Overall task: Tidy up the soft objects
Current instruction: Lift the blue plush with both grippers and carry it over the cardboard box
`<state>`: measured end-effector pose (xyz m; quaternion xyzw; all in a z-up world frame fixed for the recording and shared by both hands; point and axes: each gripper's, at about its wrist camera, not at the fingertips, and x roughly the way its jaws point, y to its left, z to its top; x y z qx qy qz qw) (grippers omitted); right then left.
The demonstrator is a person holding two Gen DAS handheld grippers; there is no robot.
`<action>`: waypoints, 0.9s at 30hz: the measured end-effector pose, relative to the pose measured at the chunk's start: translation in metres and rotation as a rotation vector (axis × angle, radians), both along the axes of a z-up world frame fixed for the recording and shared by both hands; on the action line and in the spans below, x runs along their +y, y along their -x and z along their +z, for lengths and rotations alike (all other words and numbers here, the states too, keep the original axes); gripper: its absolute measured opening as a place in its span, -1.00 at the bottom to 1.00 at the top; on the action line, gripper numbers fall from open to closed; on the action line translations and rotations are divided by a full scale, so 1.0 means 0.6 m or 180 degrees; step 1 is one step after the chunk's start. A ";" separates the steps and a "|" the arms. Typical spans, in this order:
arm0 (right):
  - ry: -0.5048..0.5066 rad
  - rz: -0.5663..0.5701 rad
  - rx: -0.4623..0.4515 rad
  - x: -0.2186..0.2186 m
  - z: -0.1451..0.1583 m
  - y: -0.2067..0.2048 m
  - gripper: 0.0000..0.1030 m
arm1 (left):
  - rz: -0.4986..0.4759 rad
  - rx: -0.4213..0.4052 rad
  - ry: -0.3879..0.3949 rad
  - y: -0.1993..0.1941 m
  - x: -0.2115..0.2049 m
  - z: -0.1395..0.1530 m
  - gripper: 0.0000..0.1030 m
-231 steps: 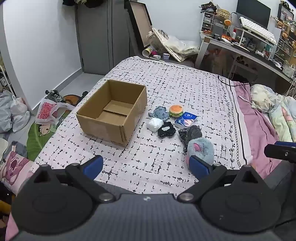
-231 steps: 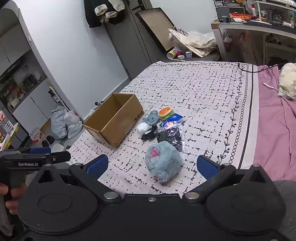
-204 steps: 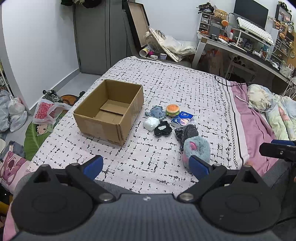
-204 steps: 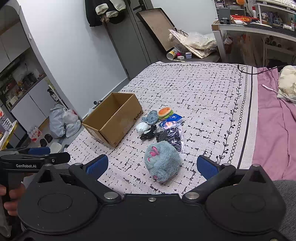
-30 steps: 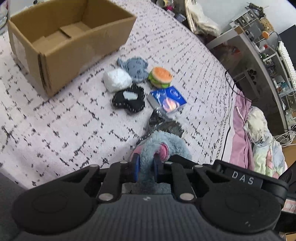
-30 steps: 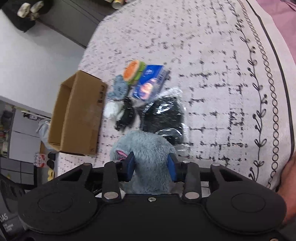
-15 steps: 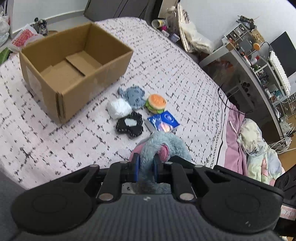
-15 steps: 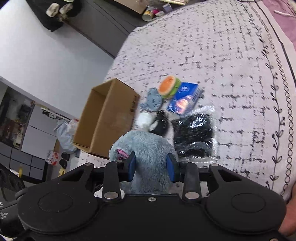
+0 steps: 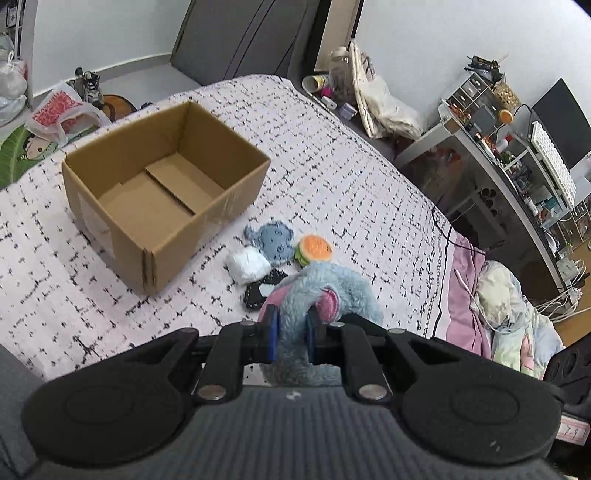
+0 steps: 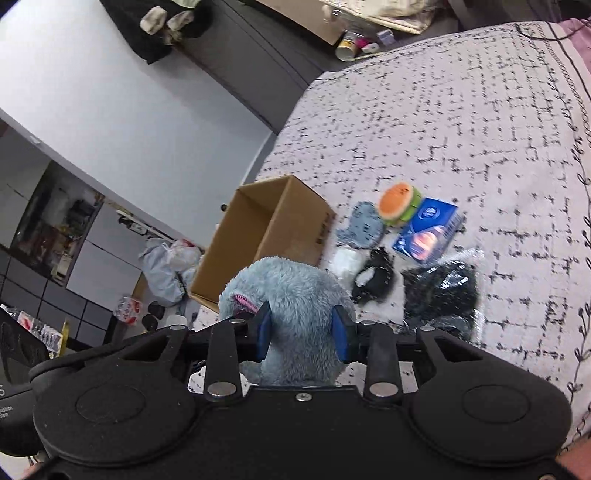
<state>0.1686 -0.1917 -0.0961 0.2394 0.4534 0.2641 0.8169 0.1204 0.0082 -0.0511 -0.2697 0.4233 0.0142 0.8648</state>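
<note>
The left tool and right tool are both clamped on the blue plush toy, held above the bed, with the open cardboard box ahead to their left and small soft items beyond.

White walls, a dark grey wardrobe, a cluttered desk beside the bed.
</note>
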 end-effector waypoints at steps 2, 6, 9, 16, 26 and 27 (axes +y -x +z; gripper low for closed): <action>0.0003 0.0023 -0.0037 0.003 0.005 -0.003 -0.36 | 0.0006 -0.0023 -0.0011 -0.001 0.002 0.005 -0.73; 0.0029 0.0041 -0.0107 0.008 0.015 -0.012 -0.36 | -0.0019 -0.0066 -0.0033 -0.009 0.005 0.014 -0.73; 0.0019 0.0053 -0.0150 0.011 0.020 -0.020 -0.36 | -0.0054 -0.0104 -0.0072 -0.018 0.007 0.022 -0.73; 0.0020 0.0097 -0.0263 0.025 0.030 -0.039 -0.36 | -0.0065 -0.0173 -0.0123 -0.034 0.017 0.031 -0.73; -0.0003 0.0166 -0.0319 0.057 0.035 -0.075 -0.36 | -0.0019 -0.0235 -0.0121 -0.062 0.048 0.035 -0.73; 0.0002 0.0172 -0.0318 0.062 0.034 -0.079 -0.36 | -0.0008 -0.0231 -0.0108 -0.064 0.052 0.034 -0.73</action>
